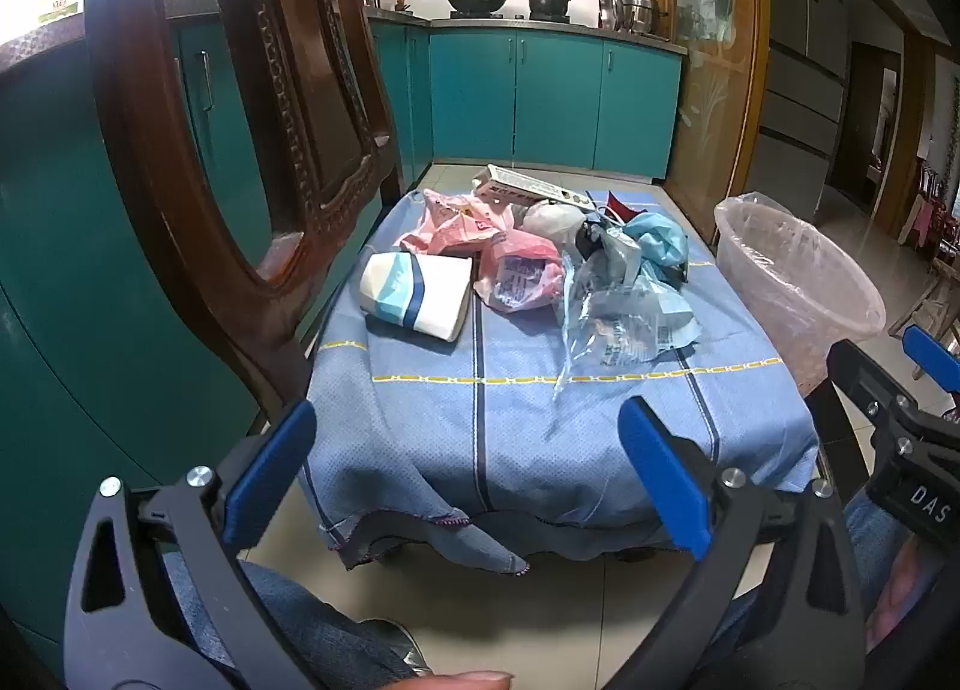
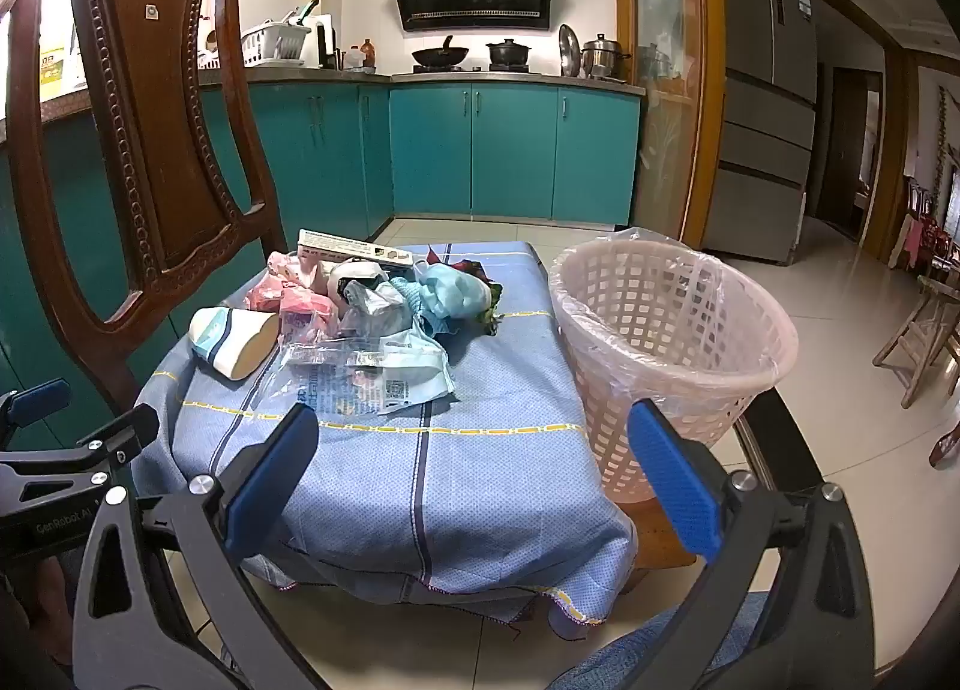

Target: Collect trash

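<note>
A heap of trash lies on the far half of a small table covered by a blue cloth (image 1: 516, 426) (image 2: 480, 468): a white and blue tissue pack (image 1: 420, 291) (image 2: 237, 339), pink plastic bags (image 1: 516, 270) (image 2: 303, 300), clear printed wrappers (image 1: 618, 324) (image 2: 366, 378), a light blue bag (image 1: 660, 243) (image 2: 450, 288) and a long white box (image 1: 528, 187) (image 2: 354, 249). A pink lattice bin (image 1: 798, 282) (image 2: 666, 342) lined with a clear bag stands at the table's right. My left gripper (image 1: 468, 474) and right gripper (image 2: 474, 474) hover open before the table's near edge, nothing between their fingers.
A carved dark wooden chair (image 1: 228, 150) (image 2: 156, 150) stands against the table's left side. Teal kitchen cabinets (image 1: 540, 96) and a stove with pots are behind. Tiled floor opens to the right, with a fridge (image 2: 762, 108) and wooden stools (image 2: 924, 342) farther off. A person's jeans-clad legs (image 1: 288, 618) are below.
</note>
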A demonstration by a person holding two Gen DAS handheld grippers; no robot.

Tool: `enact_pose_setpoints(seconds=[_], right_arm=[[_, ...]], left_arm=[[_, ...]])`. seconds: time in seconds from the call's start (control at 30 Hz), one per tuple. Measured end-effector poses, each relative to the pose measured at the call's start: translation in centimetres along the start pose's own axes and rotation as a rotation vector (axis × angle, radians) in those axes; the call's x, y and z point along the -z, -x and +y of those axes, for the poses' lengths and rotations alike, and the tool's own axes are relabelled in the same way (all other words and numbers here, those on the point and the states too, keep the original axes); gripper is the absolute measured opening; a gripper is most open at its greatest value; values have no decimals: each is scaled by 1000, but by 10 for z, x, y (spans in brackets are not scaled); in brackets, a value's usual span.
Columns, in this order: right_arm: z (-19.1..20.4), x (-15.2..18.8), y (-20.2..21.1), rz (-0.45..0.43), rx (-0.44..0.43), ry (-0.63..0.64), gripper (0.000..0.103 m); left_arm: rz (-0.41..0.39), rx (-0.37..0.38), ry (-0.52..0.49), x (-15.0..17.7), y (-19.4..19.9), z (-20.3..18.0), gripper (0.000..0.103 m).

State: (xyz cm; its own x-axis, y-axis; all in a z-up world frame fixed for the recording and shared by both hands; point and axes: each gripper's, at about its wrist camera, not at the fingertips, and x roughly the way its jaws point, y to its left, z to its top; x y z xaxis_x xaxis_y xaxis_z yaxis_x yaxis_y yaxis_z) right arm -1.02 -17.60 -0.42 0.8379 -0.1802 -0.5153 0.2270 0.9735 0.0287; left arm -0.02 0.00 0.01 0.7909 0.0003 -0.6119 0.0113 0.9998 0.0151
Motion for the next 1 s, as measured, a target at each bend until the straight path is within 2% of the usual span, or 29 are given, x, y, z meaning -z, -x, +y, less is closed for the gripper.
enact_pose_setpoints(seconds=[0.57,0.77,0.87,1.0], right_arm=[[0,0,0,-1,-1,-3,100],[0,0,0,-1,-1,-2,100],[0,0,0,-1,-2,-3,100],[-1,-1,1,-2,-1,-3,100]], left_arm=[[5,2,0,0,0,0,100],[37,13,-9,2,-6,0,100],[13,-5,-43,4,-2,-8,100],[12,11,-39,3,0,-7,100]])
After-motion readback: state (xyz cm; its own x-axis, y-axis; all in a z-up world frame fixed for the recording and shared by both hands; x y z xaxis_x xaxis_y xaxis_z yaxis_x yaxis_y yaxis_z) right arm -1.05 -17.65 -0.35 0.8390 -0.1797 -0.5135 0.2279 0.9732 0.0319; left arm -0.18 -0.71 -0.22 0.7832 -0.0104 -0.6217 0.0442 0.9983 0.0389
